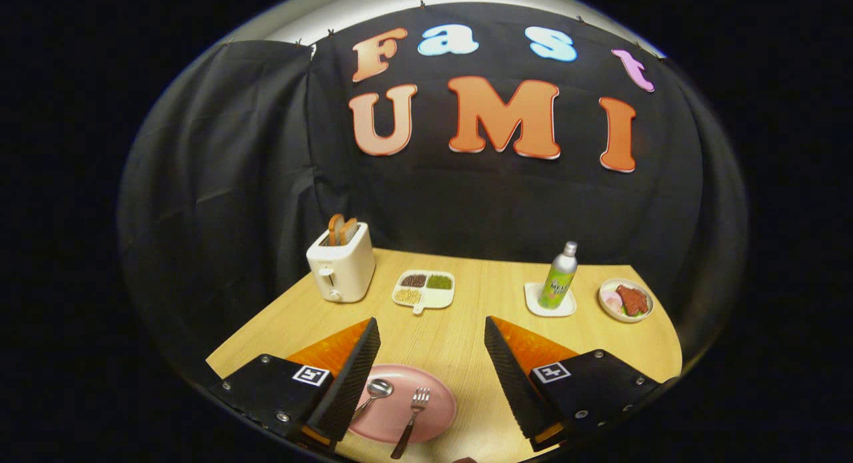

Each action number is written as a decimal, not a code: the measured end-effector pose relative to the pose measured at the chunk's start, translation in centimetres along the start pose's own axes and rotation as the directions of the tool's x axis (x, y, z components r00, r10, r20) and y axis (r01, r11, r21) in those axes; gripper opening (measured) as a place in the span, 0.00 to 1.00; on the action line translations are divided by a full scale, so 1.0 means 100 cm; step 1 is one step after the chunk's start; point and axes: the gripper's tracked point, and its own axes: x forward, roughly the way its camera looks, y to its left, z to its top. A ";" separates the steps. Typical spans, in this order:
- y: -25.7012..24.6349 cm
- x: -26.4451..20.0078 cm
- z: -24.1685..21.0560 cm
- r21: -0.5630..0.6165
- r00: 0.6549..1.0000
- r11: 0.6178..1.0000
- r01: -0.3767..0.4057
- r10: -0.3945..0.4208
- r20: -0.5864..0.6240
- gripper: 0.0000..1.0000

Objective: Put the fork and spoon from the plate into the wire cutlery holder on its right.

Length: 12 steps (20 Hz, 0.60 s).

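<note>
Pink and round, the shallow plate (400,410) lies on the pale wooden table (466,336) low between my gripper's (433,376) fingers, closer to the left one. On it I see a small silver metal spoon (374,393), bowl facing up and pointing away from me, its thin handle running back under the left finger's ribbed black pad. Just to its right lies a silver metal fork (413,413) with a darker handle; the tines point away from me and the handle slants back over the plate's near rim. Spoon and fork lie close together but apart, roughly parallel.

I have the gripper spread wide, its two black-padded, orange-sided fingers well apart and holding nothing; the left finger (350,376) overlaps the plate's left edge in my view, while the right finger (510,376) stands clear of the plate over bare wood.

Beyond the fingers I see a cream toaster (341,266) with two slices of toast standing in it, a white divided dish (424,290) of grains, a green-labelled metal bottle (558,276) upright on a white coaster, and a small bowl (625,301) with meat.
</note>
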 end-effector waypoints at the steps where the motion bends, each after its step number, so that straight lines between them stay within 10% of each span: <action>1: 0.002 0.003 -0.010 -0.001 1.000 1.000 -0.003 0.003 -0.029 0.94; 12: 0.023 0.017 -0.127 -0.033 0.950 0.999 -0.020 0.009 -0.312 0.86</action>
